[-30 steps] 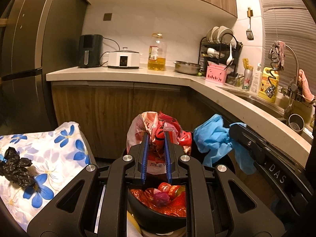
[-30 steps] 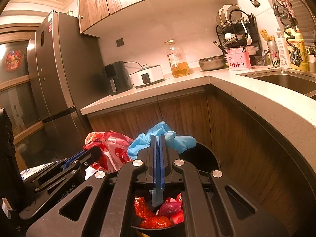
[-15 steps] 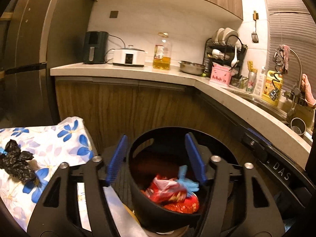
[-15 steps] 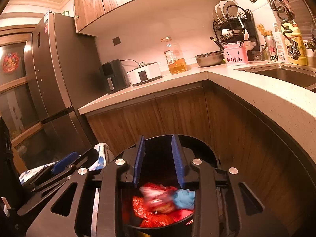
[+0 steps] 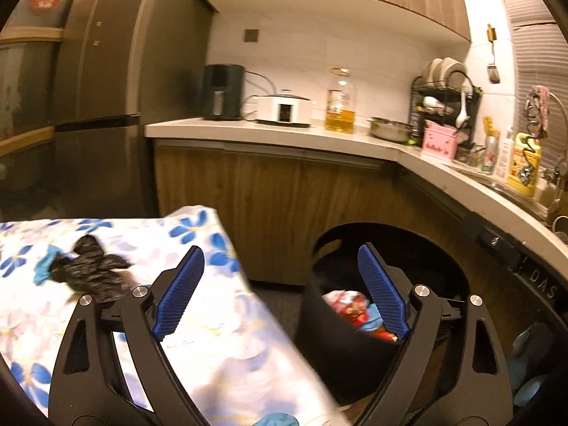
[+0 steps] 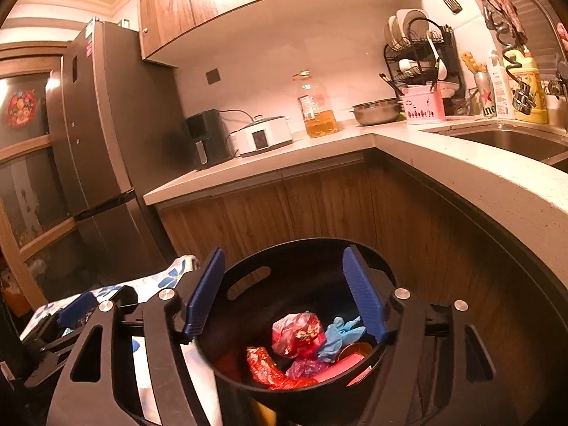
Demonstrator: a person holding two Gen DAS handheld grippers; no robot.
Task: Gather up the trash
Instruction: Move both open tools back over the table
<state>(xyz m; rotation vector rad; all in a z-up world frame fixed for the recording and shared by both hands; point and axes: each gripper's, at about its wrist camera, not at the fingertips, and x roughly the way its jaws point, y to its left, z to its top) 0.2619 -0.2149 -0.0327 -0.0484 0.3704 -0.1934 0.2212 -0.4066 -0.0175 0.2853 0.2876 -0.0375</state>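
A black round bin (image 6: 248,280) stands on the floor by the counter corner. Inside lie a red plastic bag (image 6: 298,333), a blue glove (image 6: 340,330) and other red wrappers. My right gripper (image 6: 284,287) hangs over the bin, its jaws opening with nothing between them. My left gripper (image 5: 280,291) has its jaws opening wide and empty, straddling the edge of a floral-clothed table (image 5: 220,337) and the bin (image 5: 326,337). A crumpled black plastic bag (image 5: 90,273) lies on the cloth at left, with a blue scrap (image 5: 42,271) beside it.
A wooden cabinet (image 6: 284,206) under a pale L-shaped counter (image 5: 269,131) sits behind the bin. The counter holds an air fryer (image 5: 222,92), cooker, oil bottle (image 5: 339,101), steel bowl, dish rack and sink (image 6: 504,138). A dark fridge (image 6: 96,135) stands left.
Both grippers opened; the red bag and the blue glove they were shut on dropped into the bin. The left gripper then swung left, over the clothed table's edge.
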